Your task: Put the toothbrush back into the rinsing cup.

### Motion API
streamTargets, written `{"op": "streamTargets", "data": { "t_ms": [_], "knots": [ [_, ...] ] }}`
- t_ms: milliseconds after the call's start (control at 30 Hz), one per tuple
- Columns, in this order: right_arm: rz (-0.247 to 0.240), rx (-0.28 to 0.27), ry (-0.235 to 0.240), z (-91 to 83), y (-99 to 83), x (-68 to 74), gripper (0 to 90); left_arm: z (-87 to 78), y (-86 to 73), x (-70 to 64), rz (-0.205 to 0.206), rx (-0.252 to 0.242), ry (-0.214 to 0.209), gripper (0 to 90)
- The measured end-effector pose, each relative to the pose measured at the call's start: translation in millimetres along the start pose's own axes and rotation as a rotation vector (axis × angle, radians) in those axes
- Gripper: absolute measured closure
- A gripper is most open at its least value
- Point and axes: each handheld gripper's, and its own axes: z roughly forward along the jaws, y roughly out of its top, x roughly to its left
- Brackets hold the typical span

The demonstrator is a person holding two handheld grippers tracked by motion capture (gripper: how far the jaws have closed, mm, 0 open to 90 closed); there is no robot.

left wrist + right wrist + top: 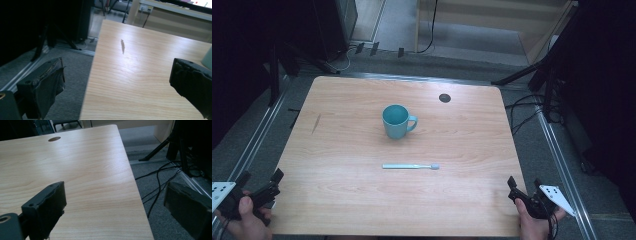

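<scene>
High view: my two black two-jaw grippers wait at the near corners of the pale wooden table (337,100), the left gripper (259,187) at the near left edge, the right gripper (523,187) at the near right edge, each with its jaws spread and nothing between them. The work sits well apart from both: a light-blue toothbrush with a grey bristle head (410,166) lies flat across the middle of the board, head pointing right, and an upright teal ceramic mug (397,121) stands behind it, handle to the right. The two are near each other but not touching.

I judge the step in hand to be the reach for the toothbrush, probably to stand it in the mug. To do it well I should come down over the handle's middle with the jaws across its length, close square so the thin shaft does not roll, and keep the mug clear of my forearm.

Left gripper view: the jaws stand wide, one over grey carpet off the table's side edge, one over wood; a dark scuff (122,46) marks the grain ahead, and a sliver of pale green at the right edge may be the mug.

Right gripper view: jaws likewise wide, straddling the table's right edge; a round cable hole (54,139) sits far off, and black cables (160,185) trail over the carpet beside stand legs.
</scene>
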Motion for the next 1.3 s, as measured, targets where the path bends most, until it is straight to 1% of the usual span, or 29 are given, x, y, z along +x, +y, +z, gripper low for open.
{"op": "streamTargets", "data": {
  "t_ms": [33,100,167,233,267,333,367,400,433,533,600,667,733,767,800,833,967,1033,1100,1167,1233,1267,1300],
  "knots": [
    [0.000,0.000,0.000,0.0,0.0,0.0,5.4,2.3,-1.9,-1.7,0.002,0.004,-0.001,0.3],
    [-0.019,-0.004,-0.008,-0.2,-0.3,1.7,6.1,5.7,-4.5,-3.7,0.015,0.011,-0.001,0.3],
    [-0.033,-0.008,-0.023,-0.4,-0.5,3.1,6.5,7.2,-5.6,-3.9,0.017,0.007,-0.007,0.3],
    [-0.031,-0.005,-0.033,-0.2,-0.2,3.5,8.9,8.7,-7.7,-4.6,0.022,0.011,-0.012,0.4],
    [-0.028,0.006,-0.049,0.3,1.0,3.5,13.3,9.3,-8.3,-5.8,0.035,0.013,-0.017,0.3],
    [-0.035,0.012,-0.053,0.3,1.7,3.9,13.6,10.4,-9.4,-9.6,0.068,0.016,-0.015,0.3],
    [-0.047,0.019,-0.051,0.3,2.9,4.5,15.0,10.9,-9.7,-10.6,0.077,0.017,-0.013,0.3],
    [-0.051,0.027,-0.052,-0.2,4.5,6.6,18.8,11.0,-9.8,-11.3,0.086,0.019,-0.014,0.4],
    [-0.051,0.027,-0.052,-0.2,4.5,6.6,18.8,11.1,-9.9,-11.4,0.086,0.018,-0.014,0.4],
    [-0.068,0.029,-0.044,-0.8,9.3,13.0,21.7,10.8,-10.0,-10.0,0.073,0.014,-0.018,0.3],
    [-0.079,0.025,-0.030,-1.8,14.3,18.7,26.0,10.7,-10.3,-10.2,0.075,0.013,-0.017,0.4],
    [-0.088,0.026,-0.013,-2.8,20.3,25.2,29.0,10.7,-10.5,-11.2,0.085,0.015,-0.018,0.4],
    [-0.099,0.028,0.014,-3.6,31.0,35.3,32.8,11.0,-10.6,-11.6,0.087,0.016,-0.017,0.4],
    [-0.099,0.028,0.014,-3.6,31.0,35.3,32.8,11.0,-10.6,-11.5,0.088,0.016,-0.017,0.4],
    [-0.105,0.030,0.045,-3.3,38.9,41.4,36.1,11.2,-10.5,-11.4,0.085,0.015,-0.017,0.4],
    [-0.105,0.030,0.045,-3.3,38.9,41.4,36.1,11.2,-10.5,-11.2,0.084,0.016,-0.018,0.4],
    [-0.118,0.034,0.092,-2.8,54.4,55.1,49.4,11.0,-10.3,-10.5,0.083,0.019,-0.024,0.4],
    [-0.127,0.043,0.117,-1.9,62.2,62.2,54.1,11.2,-10.4,-10.8,0.085,0.017,-0.024,0.4],
    [-0.152,0.050,0.130,-0.8,68.8,70.4,60.3,11.3,-10.3,-11.2,0.088,0.020,-0.023,0.4],
    [-0.192,0.062,0.150,1.2,73.8,80.1,63.7,11.5,-10.2,-11.3,0.090,0.020,-0.023,0.4],
    [-0.233,0.082,0.157,4.3,77.7,90.8,64.6,11.8,-10.1,-11.1,0.089,0.020,-0.023,0.3],
    [-0.260,0.101,0.170,7.4,81.1,101.8,64.0,11.9,-10.0,-10.8,0.088,0.020,-0.021,0.4],
    [-0.260,0.101,0.170,7.4,81.1,101.8,64.0,12.1,-9.9,-10.3,0.086,0.020,-0.023,0.4]
  ]
}}
